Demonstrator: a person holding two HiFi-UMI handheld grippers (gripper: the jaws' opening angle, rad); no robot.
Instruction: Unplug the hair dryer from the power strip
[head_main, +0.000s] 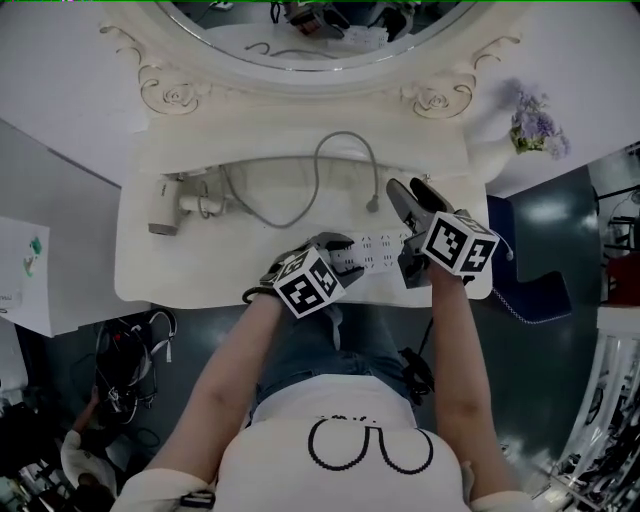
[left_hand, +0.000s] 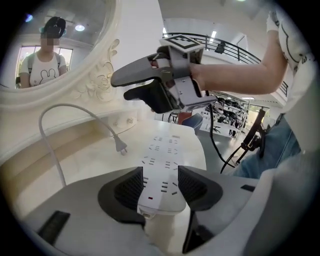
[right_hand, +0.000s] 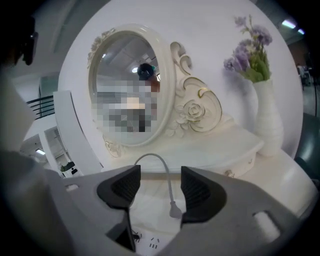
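The white hair dryer (head_main: 163, 205) lies at the left of the cream dressing table (head_main: 200, 270). Its grey cable (head_main: 320, 170) loops across to the plug (head_main: 373, 204), which lies loose on the tabletop, out of the white power strip (head_main: 380, 243). My left gripper (head_main: 335, 245) is shut on the near end of the power strip (left_hand: 162, 160), one pad on each side. My right gripper (head_main: 415, 195) hovers open above the strip's far end, nothing between its pads. In the right gripper view the plug (right_hand: 175, 210) rests on the table beyond the open right gripper (right_hand: 160, 187).
An ornate oval mirror (head_main: 320, 40) stands at the back of the table. A white vase with purple flowers (head_main: 535, 125) sits at the back right corner. A blue chair (head_main: 540, 290) stands on the floor to the right, and cables and clutter (head_main: 130, 360) lie at the lower left.
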